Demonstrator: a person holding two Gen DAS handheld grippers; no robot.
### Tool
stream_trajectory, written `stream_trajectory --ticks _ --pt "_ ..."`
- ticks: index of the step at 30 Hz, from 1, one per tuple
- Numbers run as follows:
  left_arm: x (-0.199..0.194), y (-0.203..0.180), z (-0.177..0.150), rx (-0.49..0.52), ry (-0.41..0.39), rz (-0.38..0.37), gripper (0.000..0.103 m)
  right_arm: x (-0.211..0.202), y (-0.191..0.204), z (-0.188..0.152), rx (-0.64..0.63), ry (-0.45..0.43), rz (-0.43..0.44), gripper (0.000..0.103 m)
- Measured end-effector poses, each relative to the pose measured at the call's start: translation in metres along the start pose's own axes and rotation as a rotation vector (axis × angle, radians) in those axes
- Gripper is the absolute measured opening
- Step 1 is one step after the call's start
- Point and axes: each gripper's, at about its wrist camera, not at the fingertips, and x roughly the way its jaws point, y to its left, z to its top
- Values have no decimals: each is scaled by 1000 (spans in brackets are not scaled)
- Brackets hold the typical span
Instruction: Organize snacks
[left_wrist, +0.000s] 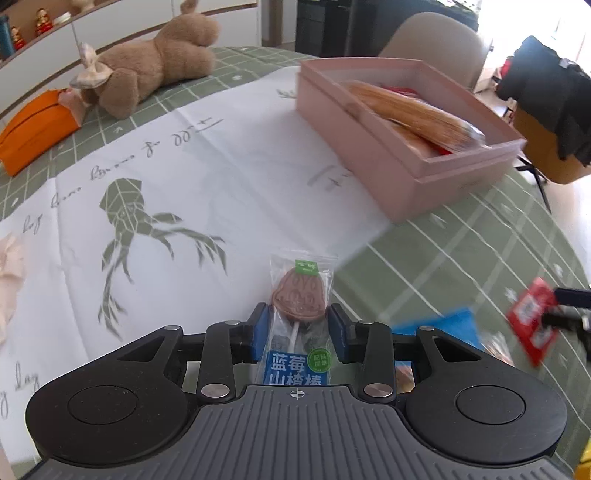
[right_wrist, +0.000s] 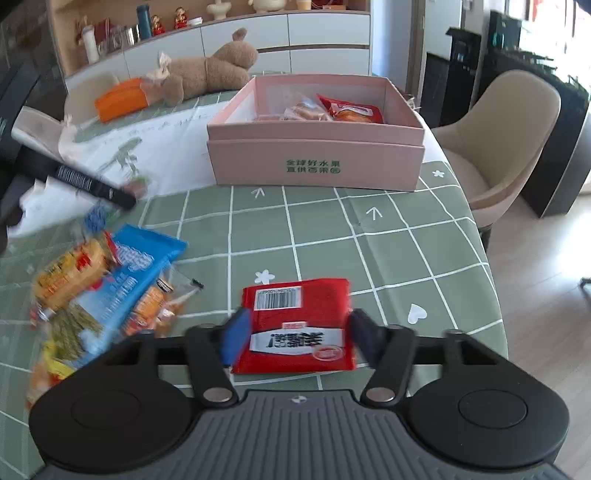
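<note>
The left gripper (left_wrist: 297, 325) has its jaws closed on a wrapped lollipop (left_wrist: 300, 299). The right gripper (right_wrist: 301, 334) has its jaws clamped on a red packet (right_wrist: 295, 325) above the table (right_wrist: 406, 251). The pink box (right_wrist: 317, 147) sits far behind.

home dining room, plush toy (right_wrist: 210, 72), sideboard (right_wrist: 288, 33)

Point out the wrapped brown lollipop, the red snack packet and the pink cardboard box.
Wrapped brown lollipop (left_wrist: 300, 295): left wrist view, candy head.
Red snack packet (right_wrist: 295, 325): right wrist view, packet's middle.
Pink cardboard box (right_wrist: 314, 166): right wrist view, front wall.
</note>
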Motion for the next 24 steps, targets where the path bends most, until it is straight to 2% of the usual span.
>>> stream_trajectory --ticks 1,3,7,8,10,11,15,17,20,21,24 --pt "-7 -4 -3 -3 -7 -12 40 -3 -4 4 12 16 12 22" --pt "-22 -8 -8 -19 -30 -41 40 -10 -10 9 27 13 14 16" --pt "-49 -15 -10 -101 -72 -88 40 -17 -18 15 28 26 36 20" --pt "-54 -17 -10 -123 -83 -102 40 -17 -19 14 36 33 40 25" --pt "-61 -21 -10 -162 -99 -122 40 -13 -17 11 55 40 31 61" --pt "-63 -24 -10 -173 -97 -133 40 -11 -14 8 69 41 30 66" --pt "-63 -38 -14 -153 -71 -159 40 1 1 3 98 71 77 67" --pt "-61 -43 -18 -143 -53 -169 40 6 15 3 65 61 40 70" --pt "-57 -49 -25 -143 -27 -185 40 13 38 2 -81 64 -38 70" --pt "-56 -51 -27 -142 -22 -191 40 12 42 2 -114 61 -42 68" --pt "-55 -57 -32 -133 -11 -203 40 7 42 5 -140 89 7 52"
